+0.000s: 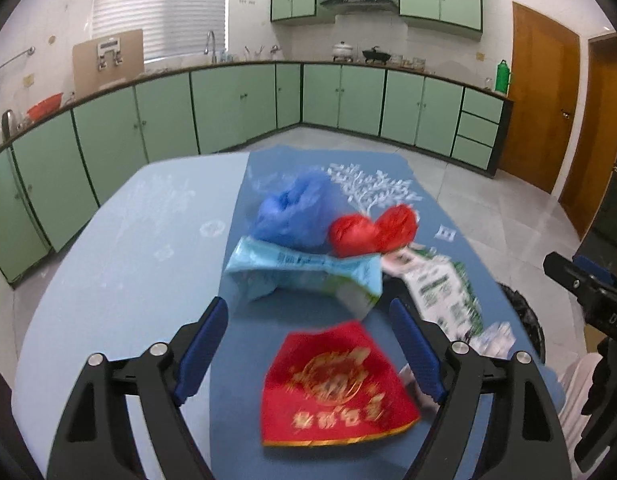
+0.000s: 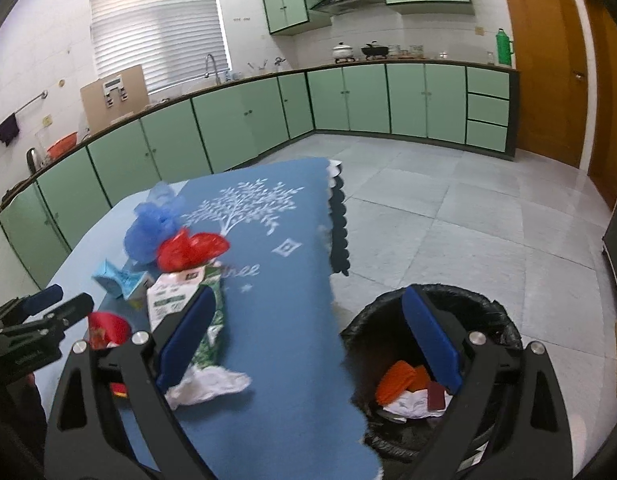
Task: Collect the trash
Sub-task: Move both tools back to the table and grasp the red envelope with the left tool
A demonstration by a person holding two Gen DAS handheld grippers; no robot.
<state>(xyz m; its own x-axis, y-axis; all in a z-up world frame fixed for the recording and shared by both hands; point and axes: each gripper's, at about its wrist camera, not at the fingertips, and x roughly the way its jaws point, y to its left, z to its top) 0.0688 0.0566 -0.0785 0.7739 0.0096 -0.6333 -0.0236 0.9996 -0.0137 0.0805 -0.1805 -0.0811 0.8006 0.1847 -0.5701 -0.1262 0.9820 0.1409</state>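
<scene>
Both grippers stand released with nothing between their blue pads: the left gripper (image 1: 308,354) hangs over the red envelope (image 1: 336,388) at the near end of the blue table runner (image 2: 276,320), and the right gripper (image 2: 312,344) straddles the runner's edge, one finger over the table, the other over the bin (image 2: 504,320). That black-lined bin sits on the floor just beside the table and already holds orange and white scraps. Trash left on the runner: a blue plastic bag (image 1: 292,212), a red plastic bag (image 1: 372,230), a light blue carton (image 1: 300,274), a green-and-white carton (image 1: 444,292), and a crumpled white tissue (image 2: 212,386). The envelope looks like the left gripper's next pick. It lies flat and thin, so I would bring the fingers down steeply, catch a lifted or curled edge rather than the flat face, and clench gently so the runner cloth is not pinched with it. The right gripper seems best placed for the tissue, just beside its left finger.
</scene>
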